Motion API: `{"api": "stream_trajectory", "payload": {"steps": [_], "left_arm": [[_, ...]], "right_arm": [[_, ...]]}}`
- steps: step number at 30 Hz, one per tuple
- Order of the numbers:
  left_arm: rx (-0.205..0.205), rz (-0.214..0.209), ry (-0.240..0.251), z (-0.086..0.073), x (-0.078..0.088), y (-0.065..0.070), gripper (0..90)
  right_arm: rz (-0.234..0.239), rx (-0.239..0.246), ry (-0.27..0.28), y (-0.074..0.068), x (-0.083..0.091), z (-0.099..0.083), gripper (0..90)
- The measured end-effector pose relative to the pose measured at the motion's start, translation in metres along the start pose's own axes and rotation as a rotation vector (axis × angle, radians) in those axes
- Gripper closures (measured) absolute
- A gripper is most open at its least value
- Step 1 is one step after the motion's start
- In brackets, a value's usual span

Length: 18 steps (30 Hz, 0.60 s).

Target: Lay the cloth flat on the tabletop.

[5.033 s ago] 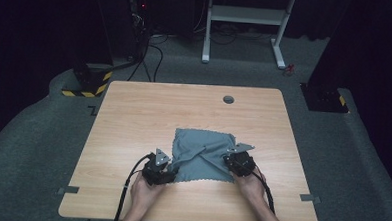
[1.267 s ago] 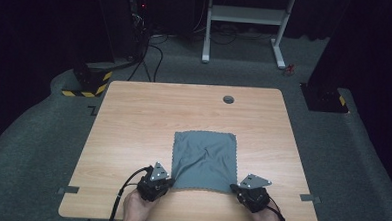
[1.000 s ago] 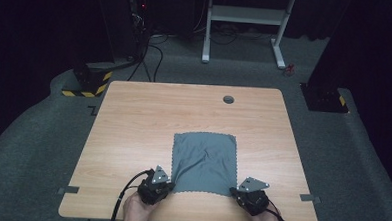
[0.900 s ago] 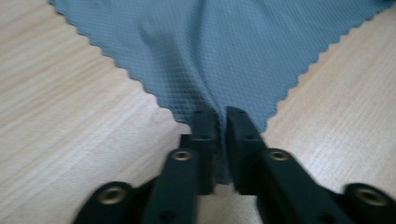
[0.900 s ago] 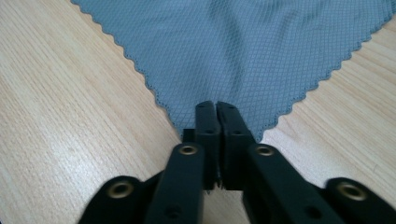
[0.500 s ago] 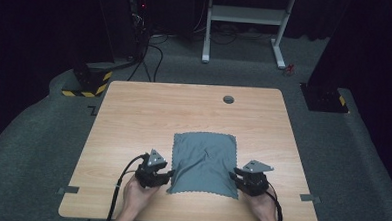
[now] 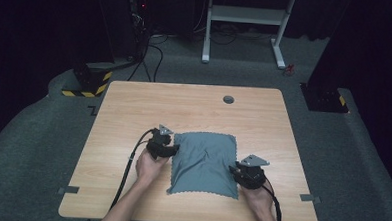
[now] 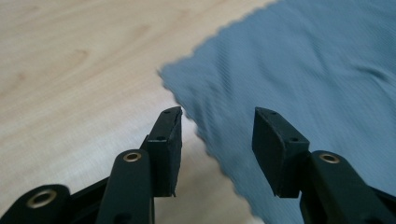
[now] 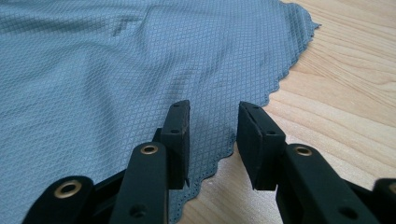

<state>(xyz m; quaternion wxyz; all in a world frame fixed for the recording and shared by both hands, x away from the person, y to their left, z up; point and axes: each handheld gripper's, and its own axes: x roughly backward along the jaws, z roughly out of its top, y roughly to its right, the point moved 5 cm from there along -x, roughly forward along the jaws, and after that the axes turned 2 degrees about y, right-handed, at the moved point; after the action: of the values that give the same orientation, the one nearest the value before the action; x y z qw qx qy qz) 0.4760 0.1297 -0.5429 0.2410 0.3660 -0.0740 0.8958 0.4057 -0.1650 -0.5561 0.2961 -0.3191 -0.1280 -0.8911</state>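
Grey microfibre cloth lies flat on the wooden table between my tongs, long axis running away from me. My left gripper and right gripper flank its edges, jaws just opened, gripping nothing.

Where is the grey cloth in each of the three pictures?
High view: the grey cloth lies on the wooden table, between the two claws.
Left gripper view: it covers the upper right, with its wavy edge running down between the open jaws.
Right gripper view: it covers the left and middle, its edge under the jaws.
Shared landmark: the cloth's wavy scalloped edge against the wood.
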Motion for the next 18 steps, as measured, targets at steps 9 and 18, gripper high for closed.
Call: {"api": "stream_trajectory", "payload": {"steps": [9,18], "left_arm": [[0.036,0.027,-0.014,0.014,-0.025,-0.007,59.3],[-0.058,0.032,-0.054,0.021,-0.029,0.001,87.8]], "right_arm": [[-0.016,0.019,0.006,-0.002,0.000,0.000,65.2],[-0.011,0.010,0.002,-0.002,0.000,0.000,65.3]]}}
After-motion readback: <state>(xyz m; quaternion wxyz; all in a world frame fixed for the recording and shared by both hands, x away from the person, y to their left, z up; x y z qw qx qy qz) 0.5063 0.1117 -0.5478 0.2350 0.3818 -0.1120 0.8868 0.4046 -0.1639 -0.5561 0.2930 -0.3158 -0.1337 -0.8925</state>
